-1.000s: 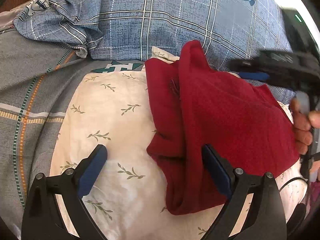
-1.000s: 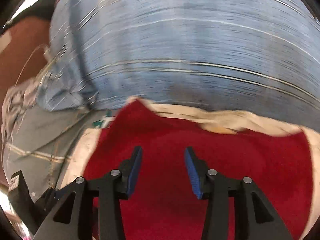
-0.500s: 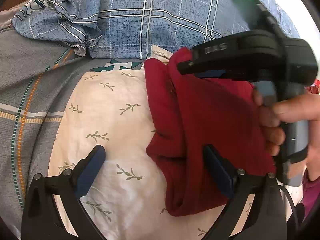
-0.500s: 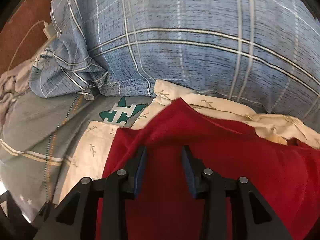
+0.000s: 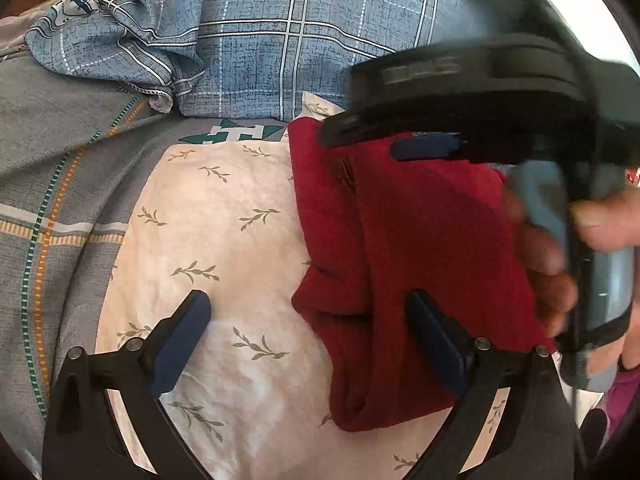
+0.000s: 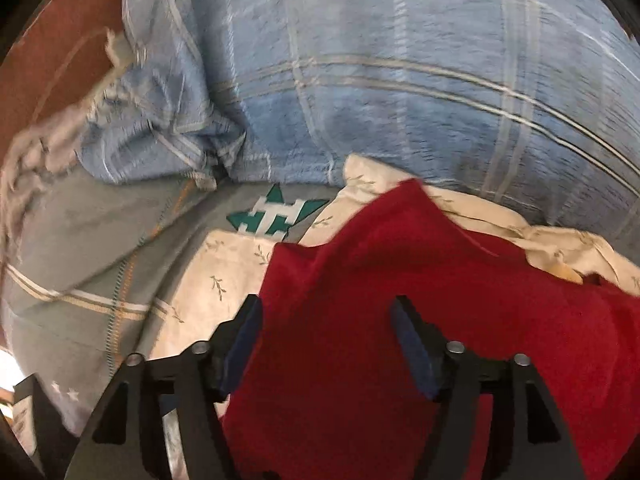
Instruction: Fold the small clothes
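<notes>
While both my left hand-held gripper (image 5: 308, 336) and right hand-held gripper (image 6: 326, 344) gape apart, I fear the red garment's (image 5: 420, 248) unpinned fold at frame centre could spring open.

Folded red garment (image 5: 420, 264) lies on leaf-print sheet (image 5: 224, 240).

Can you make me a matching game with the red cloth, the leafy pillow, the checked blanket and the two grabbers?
Things:
1. red garment
2. leaf-print pillow
3. blue plaid blanket
4. left gripper

Descriptions:
A. cream, lying under the garment
B. bunched up behind the pillow
C. jaws wide apart, holding nothing
D. partly folded, on the pillow

Pairs: 1-D, 2-A, 3-B, 4-C
</notes>
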Tool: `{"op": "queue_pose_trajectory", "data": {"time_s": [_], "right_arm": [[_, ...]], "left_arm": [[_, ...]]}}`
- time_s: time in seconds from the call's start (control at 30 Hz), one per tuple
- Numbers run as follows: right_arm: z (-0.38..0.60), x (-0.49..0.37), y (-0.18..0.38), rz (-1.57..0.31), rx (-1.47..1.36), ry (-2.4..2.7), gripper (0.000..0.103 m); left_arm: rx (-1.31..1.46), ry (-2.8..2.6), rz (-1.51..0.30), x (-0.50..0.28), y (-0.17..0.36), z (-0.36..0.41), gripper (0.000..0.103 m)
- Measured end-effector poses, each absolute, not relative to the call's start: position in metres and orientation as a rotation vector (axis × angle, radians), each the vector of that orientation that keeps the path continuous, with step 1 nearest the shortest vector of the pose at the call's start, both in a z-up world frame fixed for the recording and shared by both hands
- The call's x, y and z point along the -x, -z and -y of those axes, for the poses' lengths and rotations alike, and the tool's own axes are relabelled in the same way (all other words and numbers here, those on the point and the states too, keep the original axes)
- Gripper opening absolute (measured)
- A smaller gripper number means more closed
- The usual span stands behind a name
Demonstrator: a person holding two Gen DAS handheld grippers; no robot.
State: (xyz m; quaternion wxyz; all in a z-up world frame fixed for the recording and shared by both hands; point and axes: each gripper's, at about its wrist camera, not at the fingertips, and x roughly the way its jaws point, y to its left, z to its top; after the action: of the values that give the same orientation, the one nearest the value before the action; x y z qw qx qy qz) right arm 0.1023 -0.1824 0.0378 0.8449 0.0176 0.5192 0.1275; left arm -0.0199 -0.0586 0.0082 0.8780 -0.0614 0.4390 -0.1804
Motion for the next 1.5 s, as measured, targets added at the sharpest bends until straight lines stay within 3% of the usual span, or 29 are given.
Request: {"op": "queue_pose_trajectory", "data": {"time_s": [0.1, 0.17, 0.23, 0.27, 0.3, 0.33, 0.43, 0.57, 0.6, 0.67, 0.77, 0.83, 0.97, 1.13, 1.23, 1.3, 1.4, 1.5], "right_arm": [[0.158, -0.112, -0.026, -1.115, 0.088, -0.220, 0.085], [0.145, -0.115, -0.017, -1.125, 0.199, -0.209, 0.082], [0.146, -0.114, -0.015, -1.108, 0.236, -0.202, 0.068], [0.151, -0.112, -0.017, -1.094, 0.227, -0.197, 0.055], [0.159, -0.109, -0.022, -1.083, 0.198, -0.209, 0.034], [0.167, -0.106, -0.029, -1.071, 0.160, -0.235, 0.025], [0.194, -0.094, -0.052, -1.032, 0.040, -0.290, 0.019], [0.217, -0.085, -0.066, -1.017, -0.044, -0.322, 0.018], [0.221, -0.084, -0.066, -1.020, -0.063, -0.328, 0.018], [0.227, -0.084, -0.065, -1.025, -0.083, -0.322, 0.018], [0.228, -0.088, -0.062, -1.046, -0.124, -0.337, 0.026], [0.222, -0.091, -0.062, -1.062, -0.115, -0.345, 0.031], [0.207, -0.102, -0.058, -1.107, -0.115, -0.350, 0.067], [0.176, -0.115, -0.045, -1.166, -0.003, -0.343, 0.076], [0.164, -0.116, -0.028, -1.200, 0.105, -0.285, 0.069], [0.168, -0.110, -0.028, -1.169, 0.126, -0.265, 0.046], [0.182, -0.102, -0.034, -1.127, 0.079, -0.283, 0.028], [0.196, -0.093, -0.043, -1.091, 0.042, -0.305, 0.024]], "left_arm": [[0.139, 0.384, -0.916, 0.019, -0.009, 0.057, 0.099], [0.164, 0.402, -0.913, 0.018, -0.010, 0.055, 0.099], [0.177, 0.419, -0.903, 0.017, -0.012, 0.055, 0.099], [0.178, 0.427, -0.899, 0.018, -0.012, 0.056, 0.099], [0.179, 0.436, -0.896, 0.018, -0.013, 0.057, 0.099], [0.183, 0.456, -0.892, 0.018, -0.014, 0.058, 0.099], [0.203, 0.493, -0.875, 0.016, -0.017, 0.062, 0.099], [0.275, 0.543, -0.850, 0.008, -0.018, 0.063, 0.095], [0.293, 0.562, -0.839, 0.008, -0.020, 0.064, 0.089], [0.279, 0.608, -0.835, 0.010, -0.023, 0.070, 0.060], [0.203, 0.603, -0.808, 0.019, -0.029, 0.080, 0.046], [0.191, 0.598, -0.801, 0.021, -0.032, 0.083, 0.045], [0.214, 0.591, -0.819, 0.022, -0.030, 0.080, 0.045], [0.203, 0.588, -0.819, 0.023, -0.031, 0.083, 0.045], [0.197, 0.581, -0.827, 0.023, -0.030, 0.083, 0.045], [0.196, 0.577, -0.830, 0.025, -0.030, 0.082, 0.045], [0.184, 0.571, -0.824, 0.023, -0.030, 0.085, 0.046], [0.157, 0.558, -0.815, 0.028, -0.031, 0.089, 0.055]]}}
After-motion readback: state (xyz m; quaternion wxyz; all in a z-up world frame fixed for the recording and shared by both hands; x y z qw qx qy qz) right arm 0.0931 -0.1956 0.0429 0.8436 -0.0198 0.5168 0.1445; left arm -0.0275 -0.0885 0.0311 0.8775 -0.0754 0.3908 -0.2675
